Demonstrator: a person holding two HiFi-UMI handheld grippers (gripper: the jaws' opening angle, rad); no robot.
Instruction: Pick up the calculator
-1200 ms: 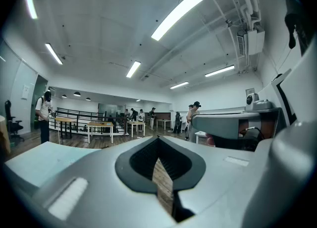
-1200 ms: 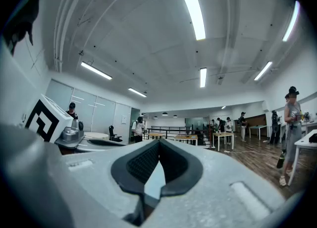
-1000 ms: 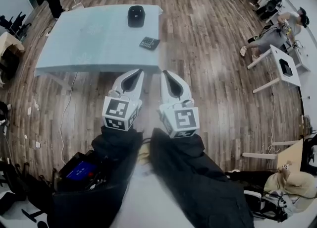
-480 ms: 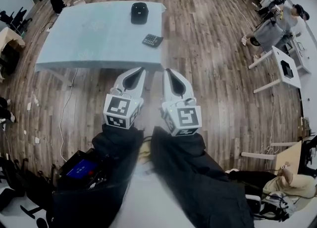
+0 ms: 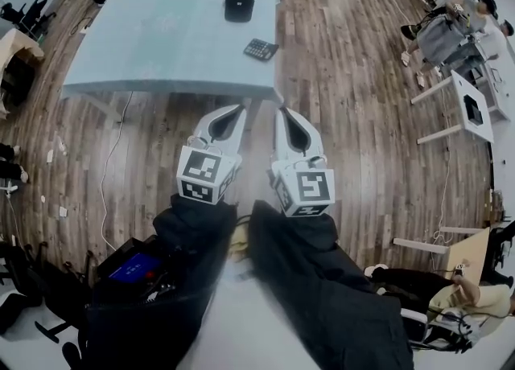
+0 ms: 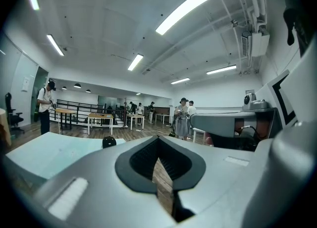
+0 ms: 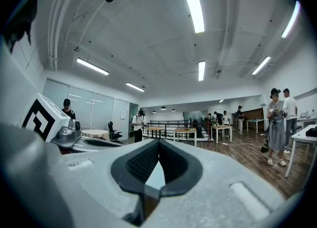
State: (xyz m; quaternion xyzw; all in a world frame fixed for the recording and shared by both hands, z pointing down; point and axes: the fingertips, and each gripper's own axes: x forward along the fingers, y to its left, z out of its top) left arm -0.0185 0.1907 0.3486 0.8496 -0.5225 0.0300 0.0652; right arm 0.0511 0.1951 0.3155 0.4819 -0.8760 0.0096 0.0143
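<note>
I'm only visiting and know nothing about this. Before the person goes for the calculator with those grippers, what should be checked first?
1. The calculator is in sight, lying on the table near its right front corner: ok.
2. Space around it is free; the black object sits apart, farther back: ok.
3. The left gripper and right gripper hold nothing: ok.
4. Jaws apart, ready for a grasp: not ok, both are shut.
5. Grippers at the calculator: not ok; in the head view both are short of the table's near edge.
</note>
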